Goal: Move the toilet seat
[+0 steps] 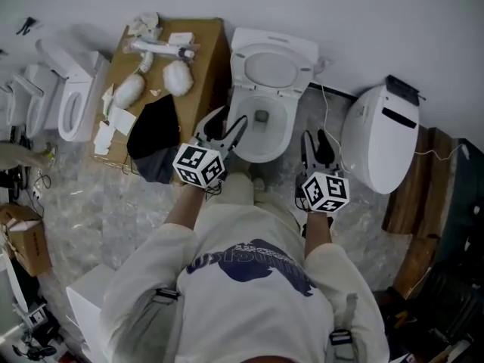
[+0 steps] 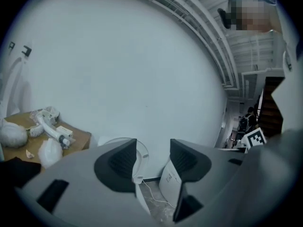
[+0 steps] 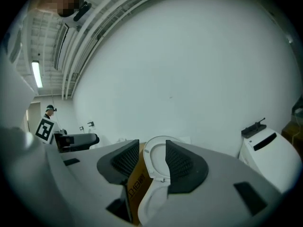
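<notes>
The fingers (image 2: 118, 163) of our left gripper (image 2: 154, 156) are standing partly apart with nothing between them. Those of our right gripper (image 3: 152, 151) are standing a little closer together, also gripping nothing. In each gripper view, only distant things are showing through the gap. We are pointing both grippers toward the far wall (image 1: 393, 21).

We are standing at the near side of the toilet (image 1: 261, 123). The left gripper is hanging over the bowl's near left rim and the right gripper is off to the bowl's right. A cardboard box (image 1: 208, 48) is sitting just left of the toilet, and a second toilet (image 1: 378, 138) is standing to the right.

The toilet seat (image 1: 274, 68) is standing raised at the far end of the bowl. It is leaning back toward the wall, with its long axis running up from the hinge. It is lying beyond and between the two grippers, and the left one is looking slightly nearer to it. We are judging that the coming move is turning on reaching forward to the seat's upper edge and swinging it about the hinge. A thin cable (image 1: 325, 97) is trailing down at the toilet's right.
</notes>
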The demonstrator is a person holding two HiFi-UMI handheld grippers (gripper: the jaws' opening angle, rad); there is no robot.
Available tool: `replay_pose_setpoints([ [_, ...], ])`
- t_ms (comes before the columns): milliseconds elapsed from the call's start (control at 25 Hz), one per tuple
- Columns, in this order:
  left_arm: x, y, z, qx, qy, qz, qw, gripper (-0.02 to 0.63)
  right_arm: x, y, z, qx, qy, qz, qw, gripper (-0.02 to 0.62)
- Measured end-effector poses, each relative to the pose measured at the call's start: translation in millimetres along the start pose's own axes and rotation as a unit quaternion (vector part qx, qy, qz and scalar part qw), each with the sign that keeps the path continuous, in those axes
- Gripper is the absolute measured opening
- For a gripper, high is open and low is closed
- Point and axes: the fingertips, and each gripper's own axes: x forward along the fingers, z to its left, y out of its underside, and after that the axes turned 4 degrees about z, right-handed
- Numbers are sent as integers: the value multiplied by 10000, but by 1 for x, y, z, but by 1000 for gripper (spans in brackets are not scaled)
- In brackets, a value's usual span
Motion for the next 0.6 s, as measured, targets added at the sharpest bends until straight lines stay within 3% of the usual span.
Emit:
replay_pose_setpoints([
  [320,-51,-6,-33,533,-333,-238,9977,58,-59,6,25,-436,138,-119,9989,16],
  [440,-73,-4,-34,852,-652,-85,9942,8,-73,10,32,-348,165,-159,9991,9],
  [600,-104,-2,-33,1011,-866,-63,9911,-2,-91,9,45,-386,222,-262,9987,9],
])
